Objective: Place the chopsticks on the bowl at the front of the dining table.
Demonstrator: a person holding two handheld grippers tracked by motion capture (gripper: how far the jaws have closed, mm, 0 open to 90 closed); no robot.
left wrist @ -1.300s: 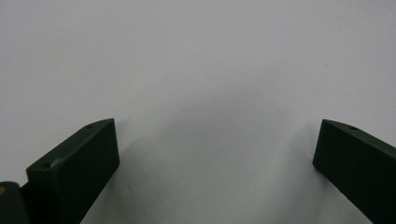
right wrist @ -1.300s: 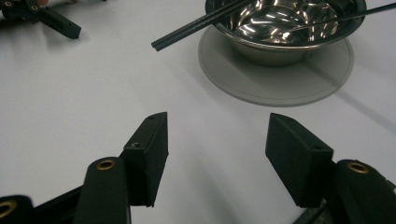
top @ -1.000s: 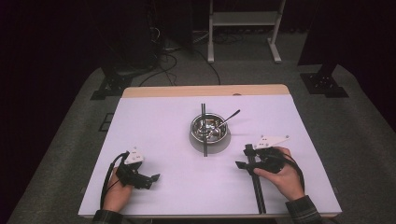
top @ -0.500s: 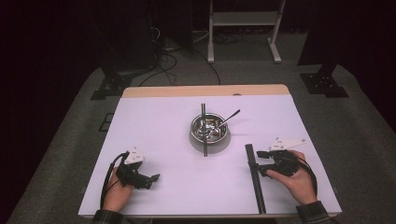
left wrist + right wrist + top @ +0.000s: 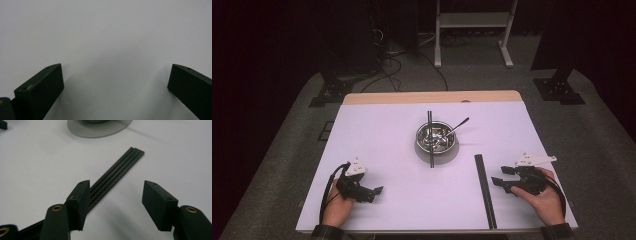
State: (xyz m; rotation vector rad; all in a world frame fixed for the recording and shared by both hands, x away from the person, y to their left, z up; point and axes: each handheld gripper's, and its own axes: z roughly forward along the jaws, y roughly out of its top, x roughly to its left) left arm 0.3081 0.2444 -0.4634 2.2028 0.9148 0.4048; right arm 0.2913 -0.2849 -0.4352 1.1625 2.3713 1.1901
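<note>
The left gripper (image 5: 364, 191) rests low on the white table (image 5: 382, 130), its jaws spread wide with nothing between them, well away from everything, so it carries little risk. In the middle stands a metal bowl (image 5: 437, 138) on a grey plate (image 5: 447, 154); a spoon (image 5: 458, 125) leans in the bowl and a thin black bar (image 5: 430, 150) lies across its rim, so I judge that a small push can tip them. To the right, a ribbed black strip (image 5: 117, 171) lies flat on the table, just beside the right gripper (image 5: 115, 198), whose jaws are released and empty. If they close from this side, they may slide the strip toward the plate.
</note>
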